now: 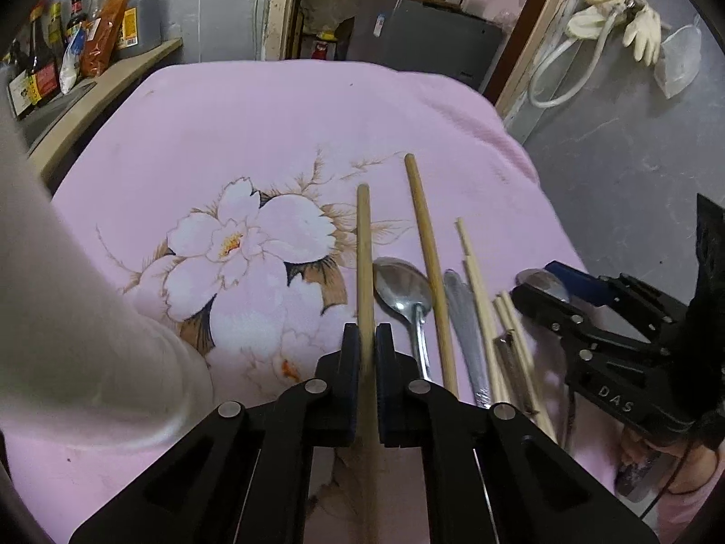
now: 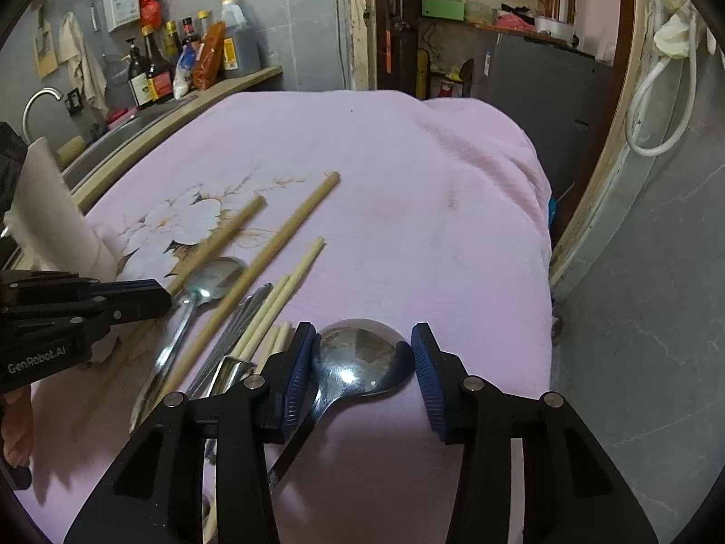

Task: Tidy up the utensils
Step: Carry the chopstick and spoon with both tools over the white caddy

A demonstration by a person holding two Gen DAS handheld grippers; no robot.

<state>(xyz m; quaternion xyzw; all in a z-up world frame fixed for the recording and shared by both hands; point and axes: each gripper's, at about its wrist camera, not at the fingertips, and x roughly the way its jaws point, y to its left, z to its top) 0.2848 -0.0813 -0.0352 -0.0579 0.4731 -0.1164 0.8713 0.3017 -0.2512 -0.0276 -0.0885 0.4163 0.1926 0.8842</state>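
Chopsticks and spoons lie side by side near the right edge of the pink cloth [image 2: 408, 172], their long axes running roughly away from the person. The left gripper [image 1: 367, 340] is clamped on the leftmost thick chopstick [image 1: 364, 245], which runs straight out between its fingers, just left of a steel spoon [image 1: 401, 290]. The right gripper [image 2: 362, 353] stands wide open with the bowl of a second, larger spoon [image 2: 362, 358] between its fingers, the handle pointing back toward the person; as far as I can judge it grips nothing yet.
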